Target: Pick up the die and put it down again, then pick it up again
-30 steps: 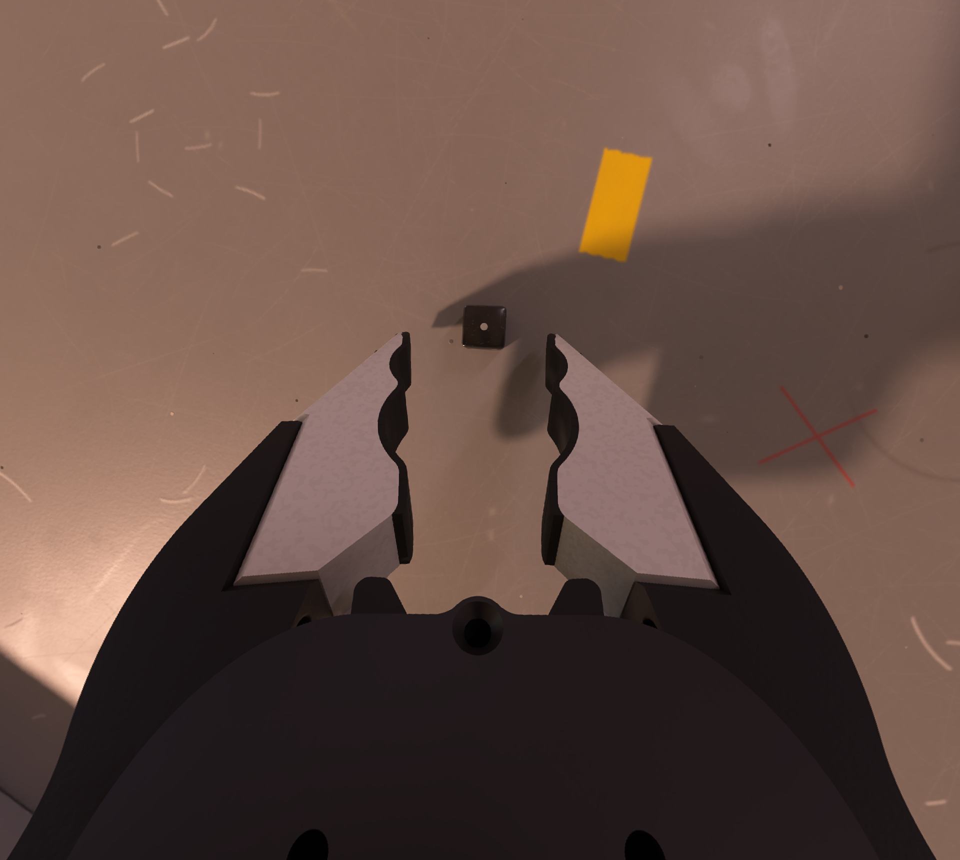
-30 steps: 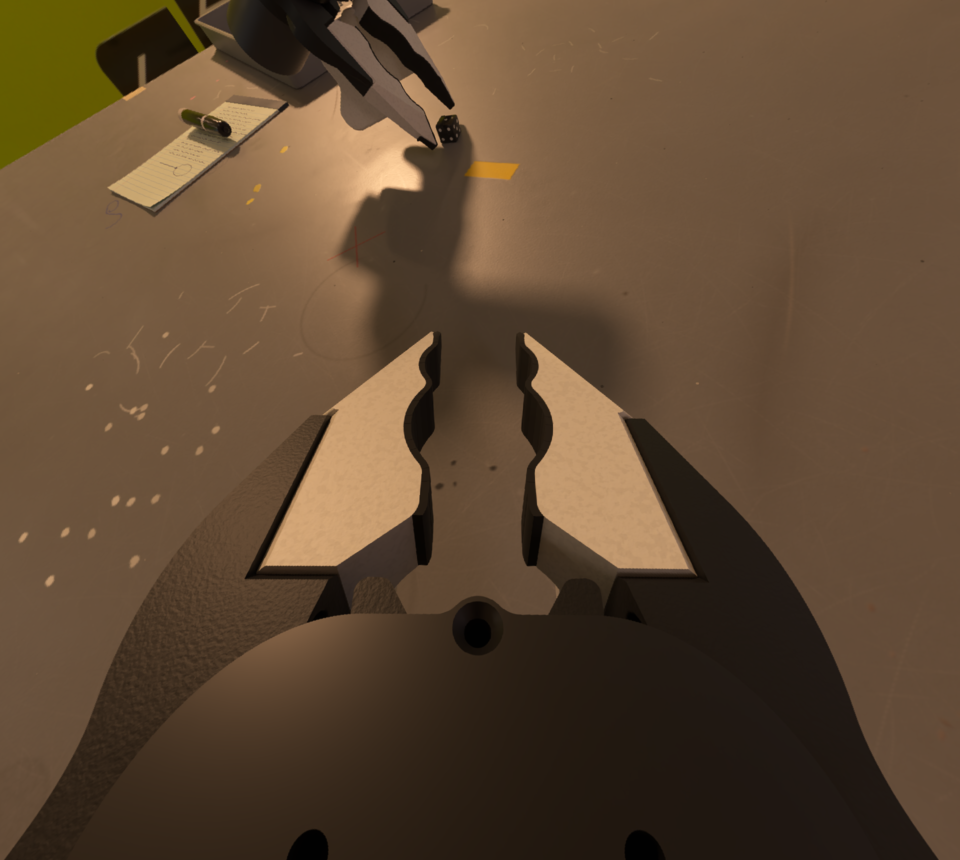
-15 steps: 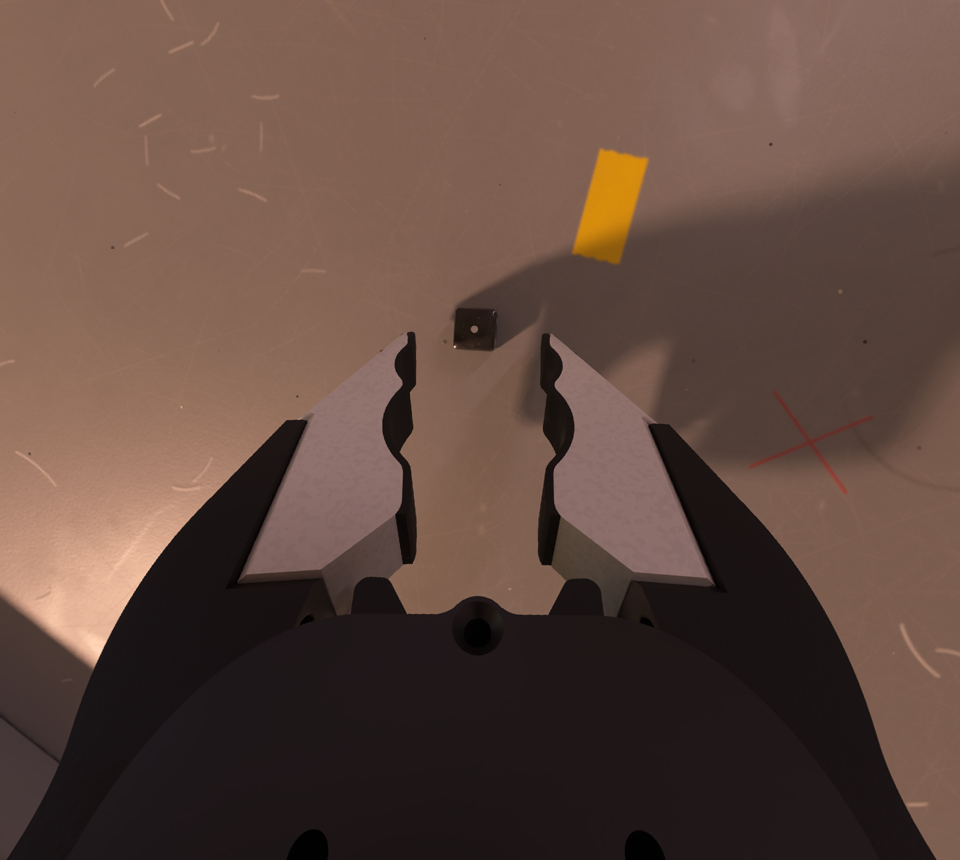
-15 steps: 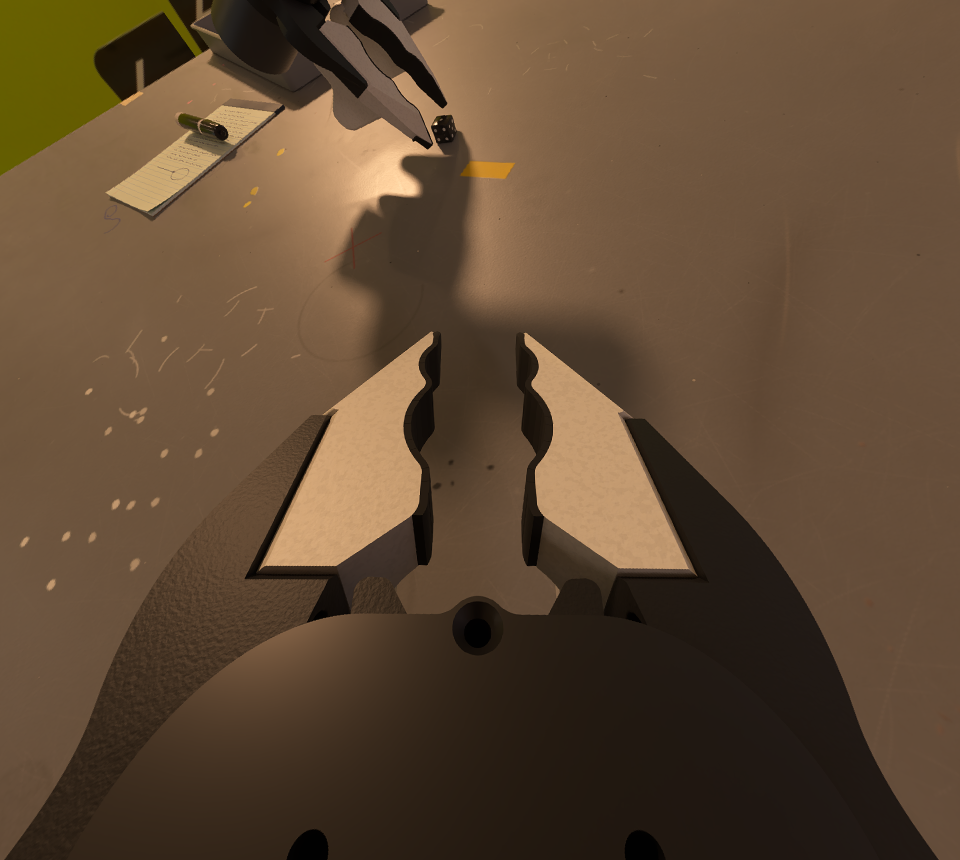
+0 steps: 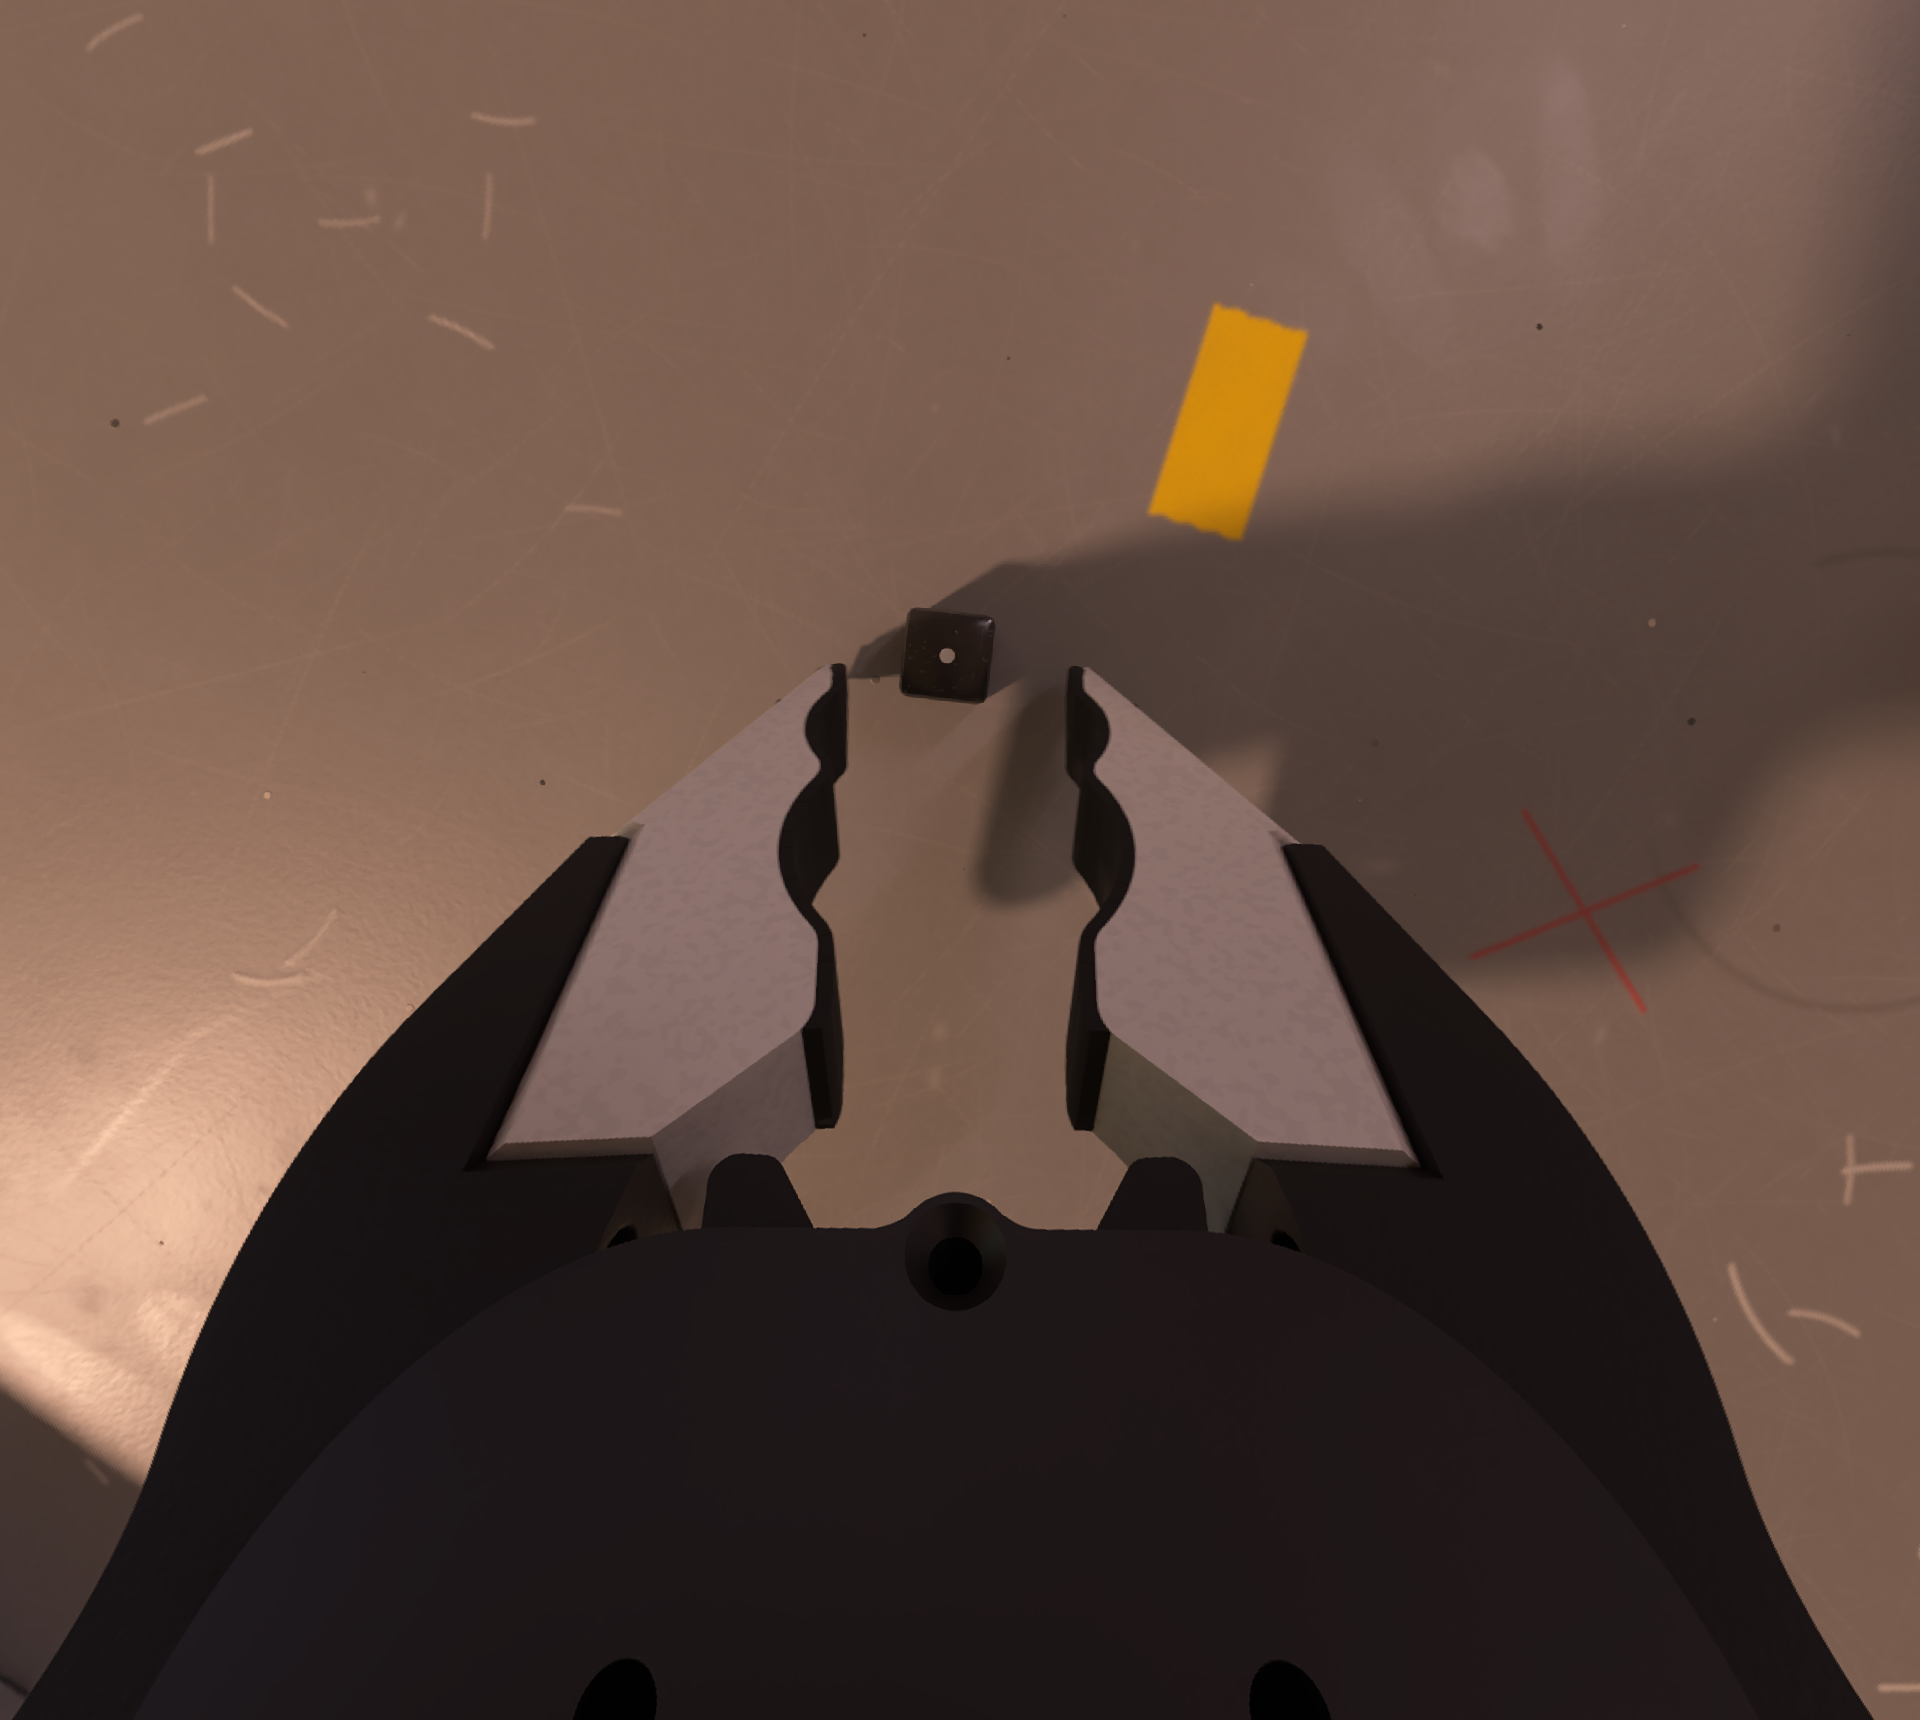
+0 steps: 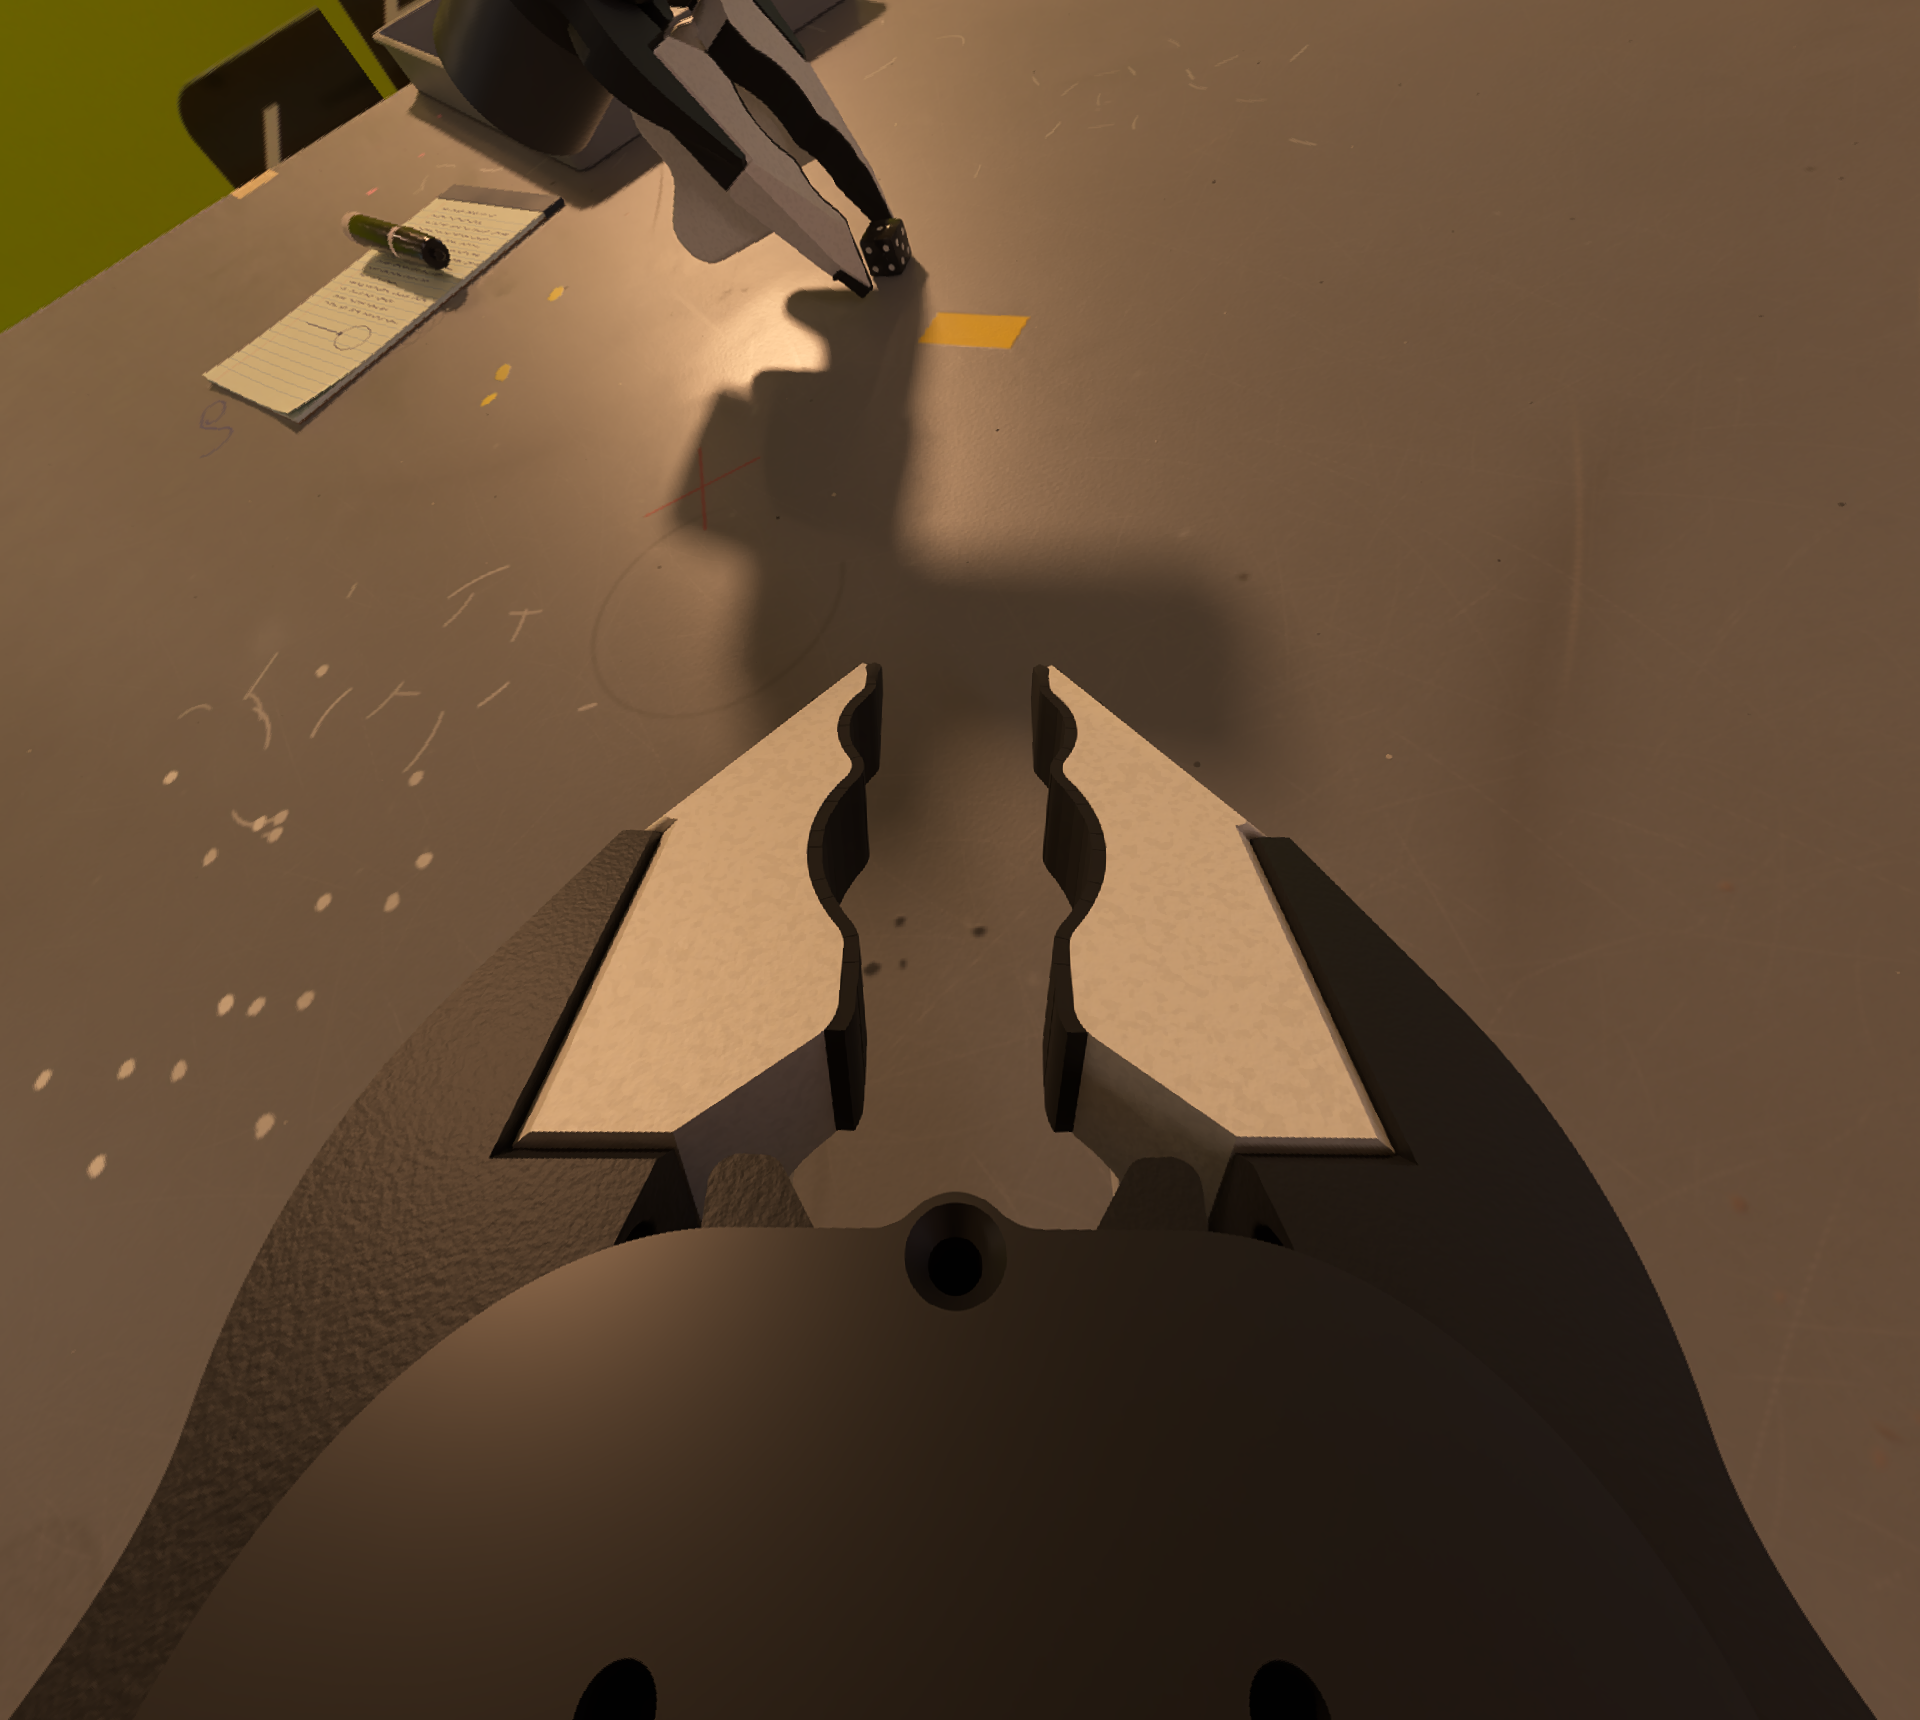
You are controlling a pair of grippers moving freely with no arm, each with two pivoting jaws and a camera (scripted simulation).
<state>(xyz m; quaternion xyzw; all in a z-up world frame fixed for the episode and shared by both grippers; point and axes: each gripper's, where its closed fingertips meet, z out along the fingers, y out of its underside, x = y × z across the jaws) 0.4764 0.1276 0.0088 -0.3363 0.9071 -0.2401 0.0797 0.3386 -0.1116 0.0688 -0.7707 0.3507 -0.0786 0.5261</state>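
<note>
Die is sitting ungripped near the table's far-left corner; left gripper is straddling it, spread; right gripper is idling, parted.

A: Where does the left wrist view look from?
B: From right above the bench, facing almost straight down, close over the die at 12 o'clock.
A: And the right wrist view?
B: Farther back, higher, slanting across the bench. Both share the die and the yellow tape, near 12 o'clock.
</note>
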